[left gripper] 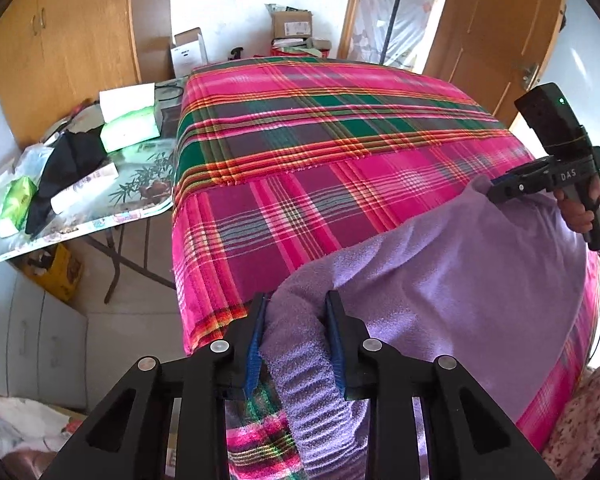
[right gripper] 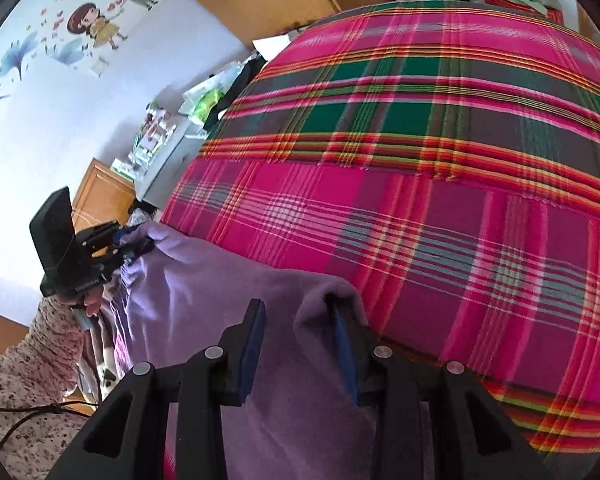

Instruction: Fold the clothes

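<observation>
Nearest the left wrist camera, the black left gripper with blue pads has its fingers partly closed around a bunched ribbed edge of the soft lilac fleece garment, the pads pressing the roll from both sides. The garment lies at the near edge of the bed, spread over the pink, green and orange plaid blanket, with part of it hanging off the front.

The right gripper stands about half open. One finger is tucked under a raised fold of fleece, the other is bare, and whether the pads truly pinch the cloth cannot be told; from the left view its tips sit at the garment's far corner.

The risks, as I judge them:
- The left grip holds a thick roll rather than one layer, so a lift may drag the wrong edge and spoil the fold.
- If the right fingers are only hooked, that corner may slip free, leaving the fleece lopsided.
- The overhanging part could pull the whole garment off the bed.
</observation>
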A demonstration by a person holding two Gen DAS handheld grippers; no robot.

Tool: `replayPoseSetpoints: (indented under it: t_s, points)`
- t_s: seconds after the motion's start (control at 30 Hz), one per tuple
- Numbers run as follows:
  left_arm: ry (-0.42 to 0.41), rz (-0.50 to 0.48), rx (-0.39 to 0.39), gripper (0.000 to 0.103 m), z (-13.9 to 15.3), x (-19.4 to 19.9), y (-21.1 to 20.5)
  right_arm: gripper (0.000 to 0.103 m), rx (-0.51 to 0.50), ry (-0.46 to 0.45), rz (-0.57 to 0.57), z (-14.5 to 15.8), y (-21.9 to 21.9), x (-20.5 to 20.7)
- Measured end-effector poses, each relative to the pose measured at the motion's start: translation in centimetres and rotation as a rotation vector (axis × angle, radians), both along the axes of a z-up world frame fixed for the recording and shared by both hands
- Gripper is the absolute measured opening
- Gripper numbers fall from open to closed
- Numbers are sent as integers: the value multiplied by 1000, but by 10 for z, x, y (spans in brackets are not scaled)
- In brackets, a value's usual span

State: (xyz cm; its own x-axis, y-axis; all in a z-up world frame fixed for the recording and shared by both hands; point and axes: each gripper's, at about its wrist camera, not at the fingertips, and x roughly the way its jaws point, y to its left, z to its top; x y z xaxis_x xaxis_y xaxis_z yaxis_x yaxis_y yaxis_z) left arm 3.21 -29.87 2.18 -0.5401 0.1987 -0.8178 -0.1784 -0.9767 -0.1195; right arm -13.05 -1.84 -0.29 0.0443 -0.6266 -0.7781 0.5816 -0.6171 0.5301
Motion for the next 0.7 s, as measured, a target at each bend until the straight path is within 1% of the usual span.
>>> replayPoseSetpoints:
  t_s: [0.07,0.1,0.13,0.17,0.2,0.27,0.37,0.53,0.6,0.7]
  points:
    - [2,3,3,29,-1,0,0,36,3,9,13,-1,-6,0]
    - [3,5,4,29,-1,1,0,32,4,13,17,-2,-8,-1]
    - [3,7,5,29,-1,2,0,26,-3,19,2,-1,-7,-2]
    - [4,7,2,29,-1,2,0,10,-14,25,-27,-1,-3,-4]
    - [3,8,1,29,-1,3,0,6,-32,26,-54,0,3,-8]
    - [1,8,-1,29,-1,2,0,5,-83,15,-99,2,14,-13]
    - [-2,9,-9,29,0,1,1,5,-113,67,-143,13,22,-12]
    - [-7,24,-4,29,-2,-1,-3,5,-75,126,-137,17,14,-12]
    - [-9,29,-2,29,-2,-2,-3,5,-36,120,-136,6,11,-16]
    - [-16,28,-13,29,-3,-3,-1,5,-25,85,-144,-6,14,-19]
